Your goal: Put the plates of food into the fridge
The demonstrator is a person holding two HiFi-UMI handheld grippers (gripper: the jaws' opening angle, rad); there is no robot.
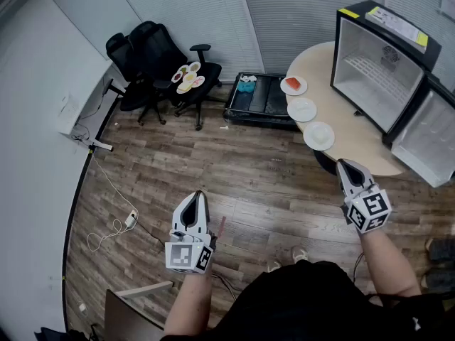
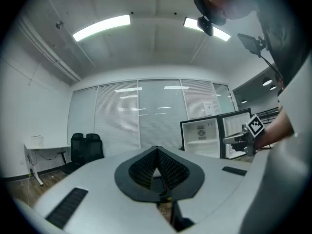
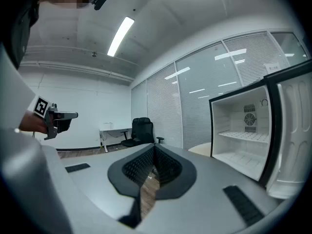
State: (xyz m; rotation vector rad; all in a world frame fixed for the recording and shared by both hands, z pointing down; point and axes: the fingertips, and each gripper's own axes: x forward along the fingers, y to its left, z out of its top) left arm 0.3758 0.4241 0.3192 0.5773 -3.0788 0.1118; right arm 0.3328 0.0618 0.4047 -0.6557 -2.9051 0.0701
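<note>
Three white plates lie in a row on the round beige table (image 1: 355, 144): one with red food (image 1: 293, 85), a second plate (image 1: 301, 109), and a third plate (image 1: 319, 136) nearest me. The small fridge (image 1: 377, 66) stands open on the table, its shelves bare; it also shows as the fridge (image 3: 243, 135) in the right gripper view. My right gripper (image 1: 346, 164) is shut and empty, just short of the nearest plate. My left gripper (image 1: 195, 196) is shut and empty too, held over the wood floor, far left of the table.
The fridge door (image 1: 426, 144) swings out at the right. Two black office chairs (image 1: 153, 62) stand at the back, with several small plates of food (image 1: 188, 77) on one seat. A black crate (image 1: 259, 98) lies on the floor by the table. A cable (image 1: 114, 190) runs along the left wall.
</note>
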